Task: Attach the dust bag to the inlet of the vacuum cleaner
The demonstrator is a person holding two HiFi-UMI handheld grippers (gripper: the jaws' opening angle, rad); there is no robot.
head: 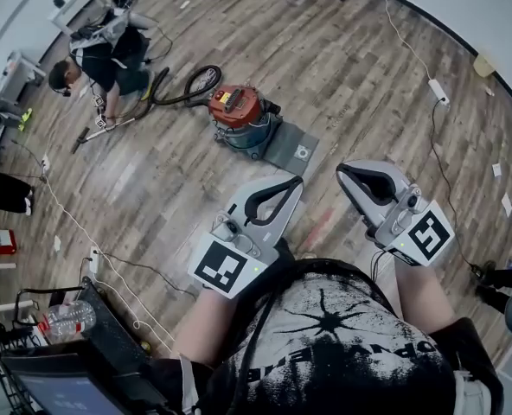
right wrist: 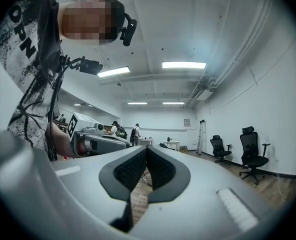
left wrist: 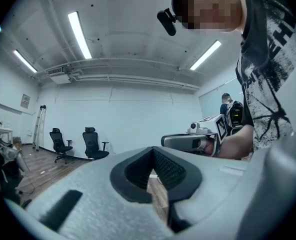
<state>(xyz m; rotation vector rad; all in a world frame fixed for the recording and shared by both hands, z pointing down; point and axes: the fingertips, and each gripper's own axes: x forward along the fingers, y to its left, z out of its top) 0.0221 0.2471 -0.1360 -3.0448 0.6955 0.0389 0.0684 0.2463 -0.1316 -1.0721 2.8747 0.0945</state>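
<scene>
The vacuum cleaner, a red-topped teal canister with a black hose, stands on the wooden floor ahead of me. A flat grey dust bag with a round opening lies on the floor against its right side. My left gripper and right gripper are held close to my chest, well short of both. Each is shut with nothing between its pads. In the left gripper view my left gripper shows closed pads, with the right gripper beyond. The right gripper view shows the right gripper shut, with the left gripper beside it.
Another person crouches on the floor left of the vacuum cleaner. Cables and a power strip run across the floor. A cart with a water bottle stands at my lower left. Office chairs line the far wall.
</scene>
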